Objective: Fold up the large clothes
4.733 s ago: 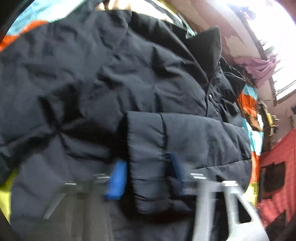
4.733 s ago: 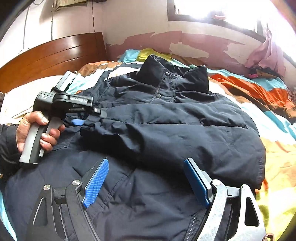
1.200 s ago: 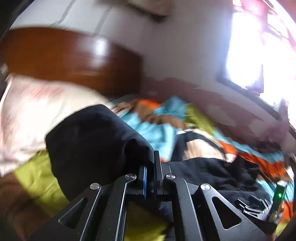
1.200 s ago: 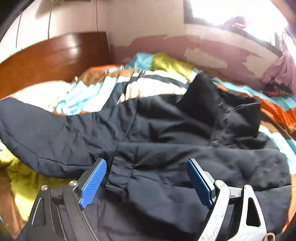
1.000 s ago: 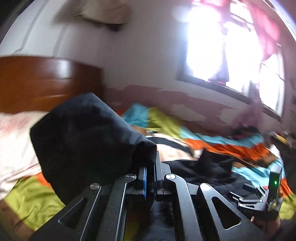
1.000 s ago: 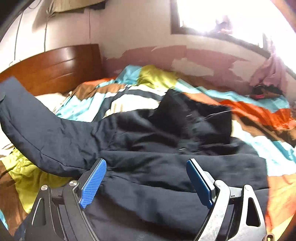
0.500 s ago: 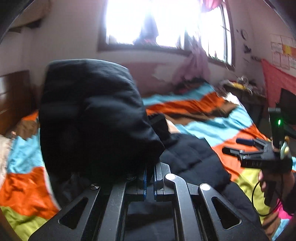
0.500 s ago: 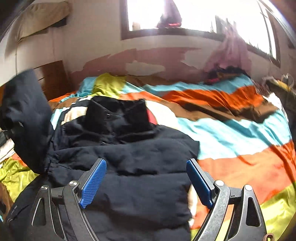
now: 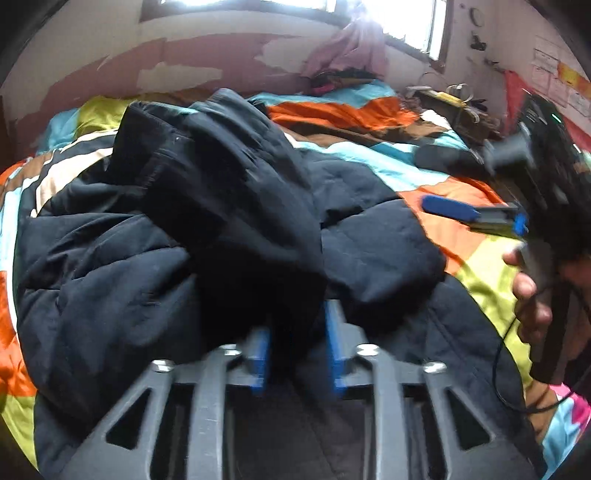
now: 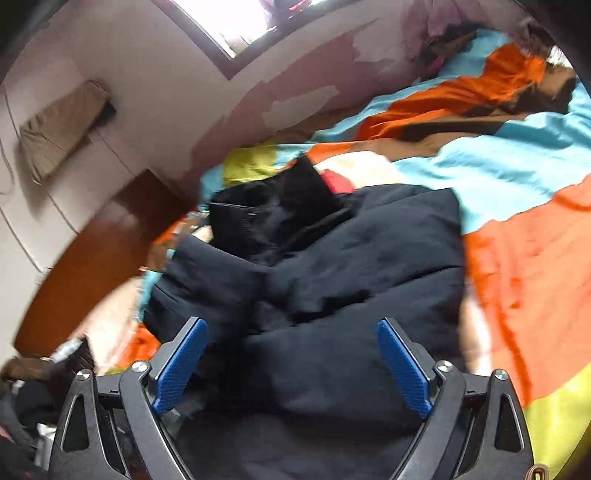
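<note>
A dark navy padded jacket (image 9: 110, 266) lies on the bed with its collar (image 10: 266, 210) toward the headboard. One sleeve (image 9: 236, 192) is draped across the jacket's front. The sleeve's end sits between the blue pads of my left gripper (image 9: 295, 350), whose jaws are opening; the pads stand apart from the cloth. My right gripper (image 10: 291, 354) hovers over the lower half of the jacket (image 10: 351, 302), jaws opening wide with nothing gripped. In the left wrist view the right gripper (image 9: 436, 182) shows at the right edge, held by a hand (image 9: 528, 295).
A striped bedspread (image 10: 517, 258) in orange, blue, yellow and brown covers the bed. A wooden headboard (image 10: 99, 251) stands behind the collar. A peeling wall and a window (image 9: 406, 22) run along the far side, with clothes piled (image 9: 340, 77) beneath.
My left gripper carried the sleeve from beside the pillow across onto the jacket front, came down, and its jaws parted. The right gripper swung toward the jacket's hem and rolled.
</note>
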Demonstrator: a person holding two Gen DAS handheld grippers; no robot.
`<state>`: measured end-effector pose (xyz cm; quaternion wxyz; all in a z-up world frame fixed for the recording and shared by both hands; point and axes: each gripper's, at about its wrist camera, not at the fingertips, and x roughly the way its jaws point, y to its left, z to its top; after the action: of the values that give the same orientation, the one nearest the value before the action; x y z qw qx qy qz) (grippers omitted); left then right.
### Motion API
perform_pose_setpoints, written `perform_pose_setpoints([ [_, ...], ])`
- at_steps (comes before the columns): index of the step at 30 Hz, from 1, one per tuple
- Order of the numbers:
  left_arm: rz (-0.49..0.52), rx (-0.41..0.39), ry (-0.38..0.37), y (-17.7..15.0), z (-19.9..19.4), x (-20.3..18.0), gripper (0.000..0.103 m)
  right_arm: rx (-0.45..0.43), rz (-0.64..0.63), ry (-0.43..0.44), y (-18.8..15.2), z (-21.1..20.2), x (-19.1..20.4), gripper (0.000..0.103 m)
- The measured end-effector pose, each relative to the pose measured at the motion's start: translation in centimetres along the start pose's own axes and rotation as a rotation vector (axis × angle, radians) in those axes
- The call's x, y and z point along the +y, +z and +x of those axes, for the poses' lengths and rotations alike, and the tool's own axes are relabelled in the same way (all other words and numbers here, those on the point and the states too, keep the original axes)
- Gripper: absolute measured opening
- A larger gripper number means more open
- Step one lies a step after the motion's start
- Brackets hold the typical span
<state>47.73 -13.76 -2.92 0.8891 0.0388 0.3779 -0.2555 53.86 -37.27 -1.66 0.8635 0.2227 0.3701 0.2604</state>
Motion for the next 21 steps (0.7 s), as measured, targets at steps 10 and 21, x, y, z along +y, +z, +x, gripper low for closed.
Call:
perform_pose_setpoints([
  [10, -0.048, -0.022, 0.049, -1.8, -3.6, 2.2, 0.058, 0.124, 0.096, 0.078, 0.4, 3.7, 1.9, 0.097],
  [21, -0.204, -0.043, 0.178, -4.5, -8.2, 7.9, 0.064, 0.182, 0.133, -0.128, -1.1, 4.1, -0.6, 0.013],
])
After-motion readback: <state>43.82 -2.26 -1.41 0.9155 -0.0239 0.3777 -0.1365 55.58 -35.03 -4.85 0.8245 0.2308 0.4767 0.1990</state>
